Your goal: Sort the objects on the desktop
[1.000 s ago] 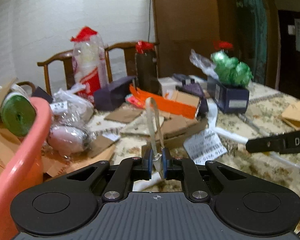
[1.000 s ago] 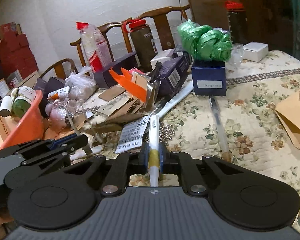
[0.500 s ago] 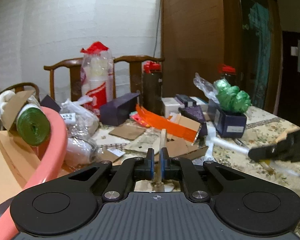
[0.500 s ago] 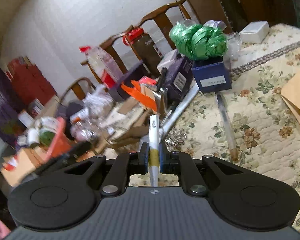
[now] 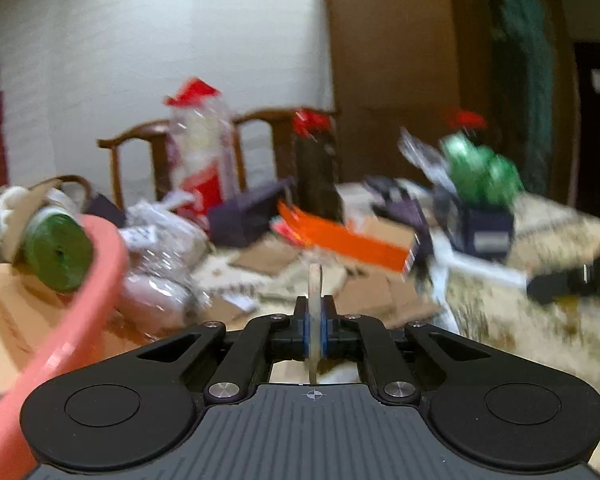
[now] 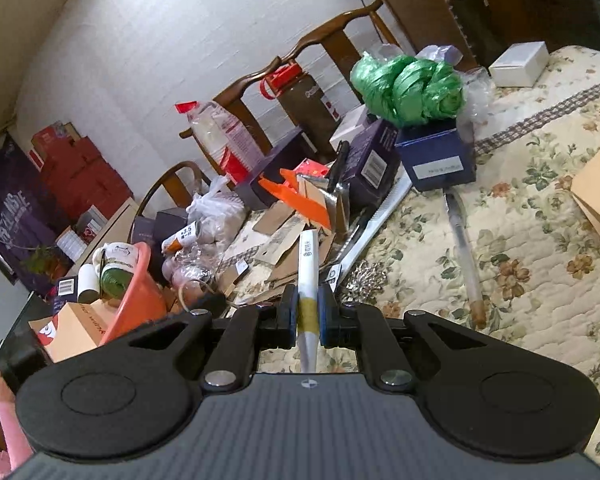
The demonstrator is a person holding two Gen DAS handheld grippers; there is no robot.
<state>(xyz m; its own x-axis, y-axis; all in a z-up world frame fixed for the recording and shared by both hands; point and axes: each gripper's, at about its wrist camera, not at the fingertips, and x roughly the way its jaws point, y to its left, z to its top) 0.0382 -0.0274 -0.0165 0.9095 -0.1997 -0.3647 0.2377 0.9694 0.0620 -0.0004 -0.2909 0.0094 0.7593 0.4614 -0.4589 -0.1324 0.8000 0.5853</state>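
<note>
A cluttered counter point(image 6: 520, 248) under a floral quilted cover fills both wrist views mid-sort. At lower centre of the right view, the right gripper point(image 6: 308, 316) has its jaws clamped narrowly on a white pen with a gold band point(image 6: 308, 264), its barrel pointing up the frame toward the heap of cardboard scraps point(image 6: 284, 240), lifted clear of the pile, presumably so it can be carried to wherever pens belong. In the blurred left view, the left gripper point(image 5: 315, 324) has its jaws fully closed on a thin, pale flat strip point(image 5: 314, 284), seen edge-on at centre frame; what the strip is cannot be told. The salmon-pink plastic basin point(image 5: 80, 300) curving up the left edge, already holding a green roll point(image 5: 58, 256) and brown card, looks like the likely drop-off for such scraps. A clear pen point(image 6: 462, 256) lies loose on the cover at centre right, near a navy box topped with green plastic twine point(image 6: 408, 88), both unsorted.
</note>
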